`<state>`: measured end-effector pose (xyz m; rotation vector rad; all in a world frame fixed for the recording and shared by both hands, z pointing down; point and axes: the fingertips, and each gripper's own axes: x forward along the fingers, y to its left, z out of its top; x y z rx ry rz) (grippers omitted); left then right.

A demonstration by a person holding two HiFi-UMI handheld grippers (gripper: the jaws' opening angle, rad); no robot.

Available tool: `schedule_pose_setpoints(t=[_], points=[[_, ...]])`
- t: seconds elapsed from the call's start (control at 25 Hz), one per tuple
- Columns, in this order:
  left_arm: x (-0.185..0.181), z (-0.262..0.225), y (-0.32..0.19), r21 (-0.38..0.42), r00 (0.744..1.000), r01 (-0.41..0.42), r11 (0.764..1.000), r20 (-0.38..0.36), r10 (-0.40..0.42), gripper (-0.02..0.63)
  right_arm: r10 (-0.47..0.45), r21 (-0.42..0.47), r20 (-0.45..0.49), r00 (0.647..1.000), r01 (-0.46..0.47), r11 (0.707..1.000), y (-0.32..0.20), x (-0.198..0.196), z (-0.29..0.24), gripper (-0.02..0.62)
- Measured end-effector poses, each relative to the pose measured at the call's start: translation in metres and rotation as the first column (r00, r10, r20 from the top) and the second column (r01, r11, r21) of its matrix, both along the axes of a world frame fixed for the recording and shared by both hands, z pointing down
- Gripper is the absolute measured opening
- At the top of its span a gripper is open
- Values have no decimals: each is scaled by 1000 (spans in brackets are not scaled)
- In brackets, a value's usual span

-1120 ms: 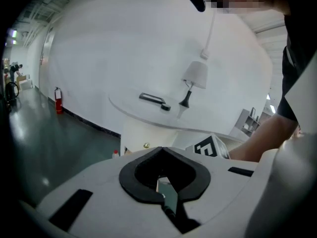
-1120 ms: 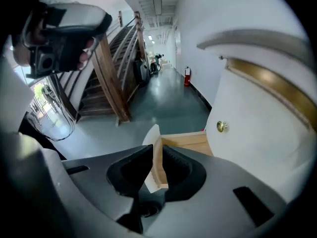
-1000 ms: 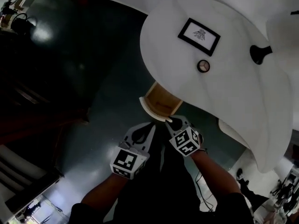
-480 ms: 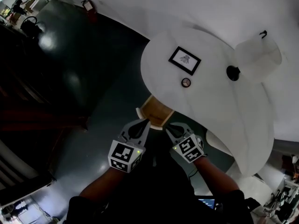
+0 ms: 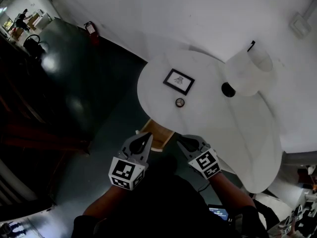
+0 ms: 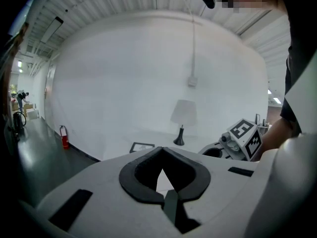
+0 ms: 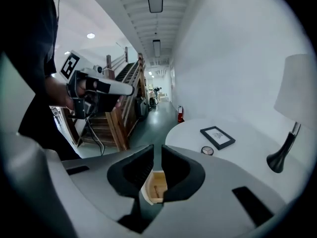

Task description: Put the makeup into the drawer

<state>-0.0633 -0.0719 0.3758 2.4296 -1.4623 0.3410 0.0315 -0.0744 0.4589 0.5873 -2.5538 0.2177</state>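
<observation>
The left gripper [image 5: 147, 135] [image 6: 161, 150] has its jaw tips pressed together and grips nothing; only a sliver of white table shows through the gap behind the tips. The right gripper [image 5: 182, 139] [image 7: 157, 155] stands a narrow slit apart, also empty, and the drawer [image 7: 154, 187] shows through that slit. Both are held side by side in front of the person, above the near rim of the table [image 5: 223, 133], tilted down toward it. That looks like a ready stance for reaching, not a grip on anything.

Just beyond their tips in the head view, the drawer [image 5: 157, 135] stands pulled out from under the table's rim, its wooden inside bare to the top, most likely so the makeup can be dropped in from above. Something small and dark lies in it, too small to tell what.

The makeup [image 5: 180, 102] [image 7: 207, 150], a small round compact, sits on the tabletop well apart from both grippers, so it has not been picked up yet. It lies just beside a black frame [image 5: 178, 81]. Farther back stands a lamp [image 5: 245, 73] with a white shade, clear of the likely path.
</observation>
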Motion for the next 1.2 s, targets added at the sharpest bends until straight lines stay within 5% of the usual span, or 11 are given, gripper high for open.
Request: schedule_pose_setpoints(t=[0.6,0.84,1.2], points=[[-1,-24,-33,61,998,-28,998,-52,31,11,98,70,77,992,-103,992,-52,5,-50,48],[-15,-25,-50,74,996,-68,995,-53,72,11,127,49,49,991,-129,990,-75,-4,-38,48],[-16,-20,-81,72,998,3,997,-67,2,11,100,-6,-52,994,-101,995,-118,0,-2,49]])
